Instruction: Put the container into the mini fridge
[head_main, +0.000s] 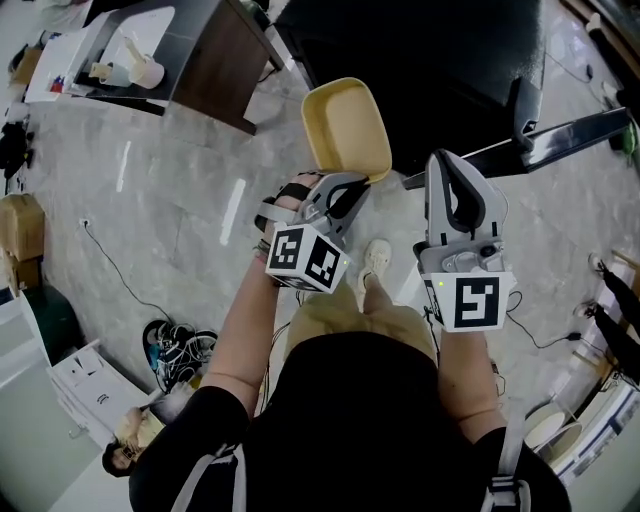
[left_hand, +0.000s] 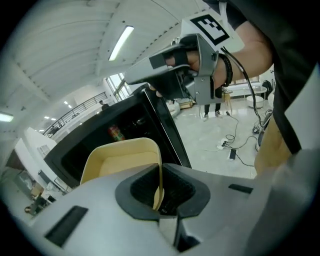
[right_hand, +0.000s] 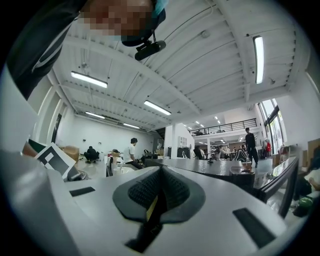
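The left gripper (left_hand: 159, 195) pinches one wall of the yellow container (left_hand: 117, 162), whose near end hides behind it. Just past it is the mini fridge (left_hand: 90, 145), dark inside. The right gripper (right_hand: 156, 202) is closed, empty.

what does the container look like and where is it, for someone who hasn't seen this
Find the black mini fridge with its door open. Just in front of it, the left gripper pinches one wall of the container. It is a shallow, round-cornered, pale yellow tub, empty, the only light thing against the black.
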